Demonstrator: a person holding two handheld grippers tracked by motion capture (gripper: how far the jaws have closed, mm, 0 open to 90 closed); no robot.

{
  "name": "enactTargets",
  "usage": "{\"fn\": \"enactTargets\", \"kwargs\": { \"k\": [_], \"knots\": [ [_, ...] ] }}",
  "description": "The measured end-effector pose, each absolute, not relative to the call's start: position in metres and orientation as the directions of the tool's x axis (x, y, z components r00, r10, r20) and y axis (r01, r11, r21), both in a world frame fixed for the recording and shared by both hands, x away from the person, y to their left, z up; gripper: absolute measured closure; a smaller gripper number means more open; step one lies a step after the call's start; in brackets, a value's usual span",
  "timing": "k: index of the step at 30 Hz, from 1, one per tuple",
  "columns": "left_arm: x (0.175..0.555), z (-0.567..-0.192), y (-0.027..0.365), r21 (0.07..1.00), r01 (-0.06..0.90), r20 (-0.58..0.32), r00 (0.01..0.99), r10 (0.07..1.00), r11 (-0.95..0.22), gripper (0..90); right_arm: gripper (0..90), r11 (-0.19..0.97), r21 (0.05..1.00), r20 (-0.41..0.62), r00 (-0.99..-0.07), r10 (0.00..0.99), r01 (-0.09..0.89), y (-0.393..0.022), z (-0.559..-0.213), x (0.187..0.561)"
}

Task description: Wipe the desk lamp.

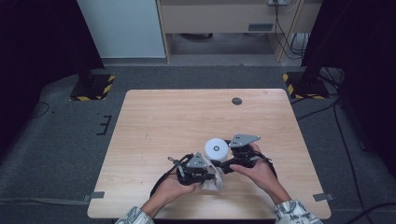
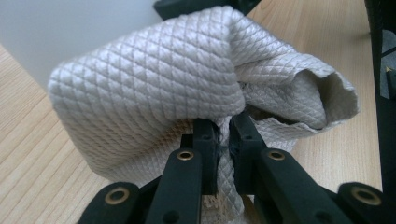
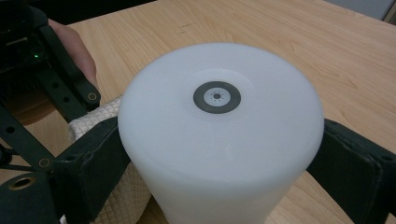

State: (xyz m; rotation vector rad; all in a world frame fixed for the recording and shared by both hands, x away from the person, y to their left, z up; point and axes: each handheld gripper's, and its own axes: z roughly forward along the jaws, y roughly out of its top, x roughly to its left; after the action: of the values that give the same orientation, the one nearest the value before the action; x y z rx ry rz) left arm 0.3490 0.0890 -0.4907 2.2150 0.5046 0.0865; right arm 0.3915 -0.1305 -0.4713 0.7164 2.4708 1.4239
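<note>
The right claw [image 3: 219, 154] grips the white cylinder [image 3: 219, 135] by its sides, holding it steady above the bench [image 1: 187, 116]. The left claw [image 2: 223, 140] is clenched on a bunched quilted cloth [image 2: 154, 88] just beside it, apparently positioned for wiping the cylinder

The left tool [image 1: 198, 169] and the right tool [image 1: 239, 156] are black, each topped by a grey three-cornered plate with small dark holes. Black cables loop from both at the lower middle of the high view. In the left gripper view, two black jaws rise from the bottom on linked bars with brass-coloured rivets. In the right gripper view the jaws are broad, dark and padded, at the lower left and lower right. The sleeves [image 1: 294, 212] at the bottom edge are light and patterned.
</note>
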Motion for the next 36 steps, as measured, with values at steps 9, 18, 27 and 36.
{"fn": "enactTargets", "kwargs": {
  "k": [9, 18, 27, 36],
  "knots": [
    [0.353, -0.478, 0.108, 0.798, 0.339, -0.120, 0.899, 0.420, -0.498, 83.1, 9.2, 0.419, 0.855, 0.066, -0.864, 0.499, 0.307, -0.131, -0.471, 0.391],
    [0.352, -0.471, 0.116, 0.815, 0.331, -0.119, 0.899, 0.421, -0.476, 83.1, 10.2, 0.422, 0.853, 0.071, -0.868, 0.491, 0.308, -0.132, -0.473, 0.386],
    [0.358, -0.492, 0.112, 0.753, 0.369, -0.131, 0.896, 0.424, -0.546, 83.0, 10.8, 0.422, 0.852, 0.073, -0.870, 0.488, 0.309, -0.134, -0.472, 0.383],
    [0.360, -0.482, 0.123, 0.776, 0.365, -0.128, 0.890, 0.438, -0.514, 83.0, 12.8, 0.413, 0.857, 0.076, -0.868, 0.491, 0.309, -0.137, -0.471, 0.381]
  ]
}}
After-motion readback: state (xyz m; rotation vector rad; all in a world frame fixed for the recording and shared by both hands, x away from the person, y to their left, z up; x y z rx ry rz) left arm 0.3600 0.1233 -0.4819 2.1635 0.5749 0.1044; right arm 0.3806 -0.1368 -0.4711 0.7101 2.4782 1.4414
